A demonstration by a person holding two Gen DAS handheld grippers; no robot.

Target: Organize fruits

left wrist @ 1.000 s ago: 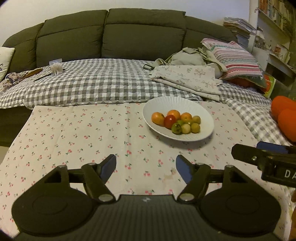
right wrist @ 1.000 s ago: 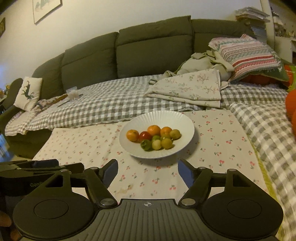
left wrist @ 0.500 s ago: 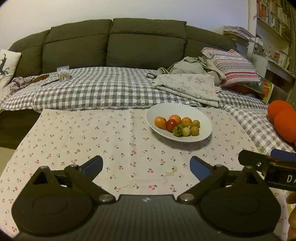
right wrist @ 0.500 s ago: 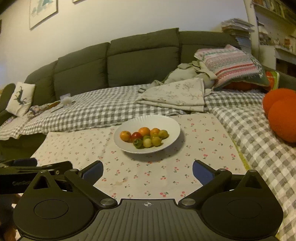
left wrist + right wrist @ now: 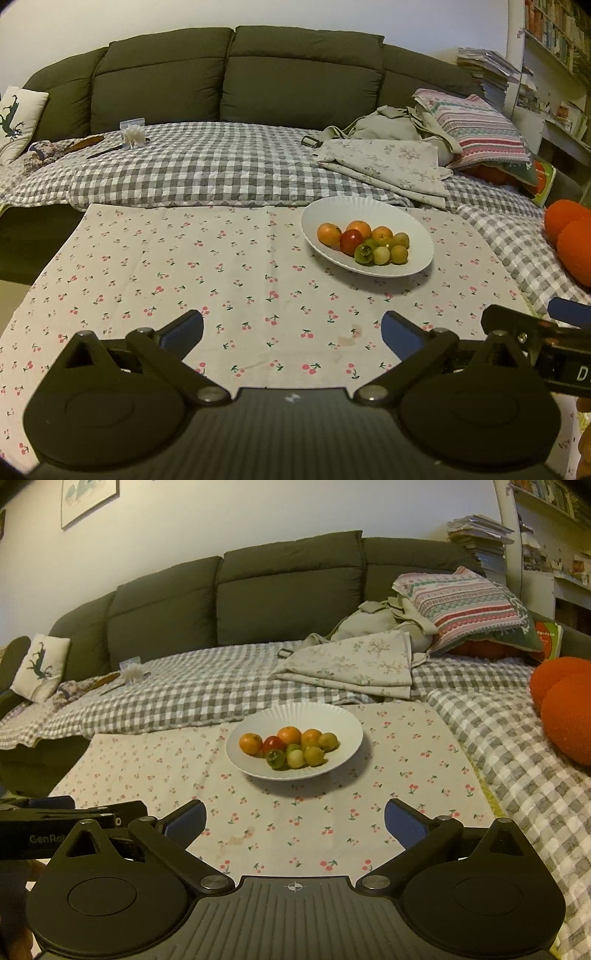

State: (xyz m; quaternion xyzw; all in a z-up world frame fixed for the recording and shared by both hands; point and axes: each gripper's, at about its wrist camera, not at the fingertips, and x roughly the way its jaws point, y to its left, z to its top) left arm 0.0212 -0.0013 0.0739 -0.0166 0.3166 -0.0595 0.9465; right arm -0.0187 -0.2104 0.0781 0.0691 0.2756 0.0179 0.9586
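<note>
Hovering with jaws spread wide and empty, the left tongs (image 5: 291,330) and right tongs (image 5: 294,821) are facing small, smooth, likely bruisable fruits (image 5: 290,747) piled inside the white plate (image 5: 343,723), probably best pinched gently across their middles.

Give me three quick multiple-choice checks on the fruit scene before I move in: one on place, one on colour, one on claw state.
1. Where are the fruits?
A. Scattered on the cloth
B. Together in the white plate
C. On the sofa cushions

2. What colour is the fruit second from the left in the pile?
A. Red
B. Purple
C. White

3. How do both claws stand?
A. Both shut on fruit
B. One open, one shut
C. Both open and empty

Answers:
1. B: the fruits sit in a cluster in the white plate on the cherry-print cloth.
2. A: the red fruit lies beside an orange one.
3. C: the left claw and right claw show wide gaps, with nothing between the fingers.
</note>
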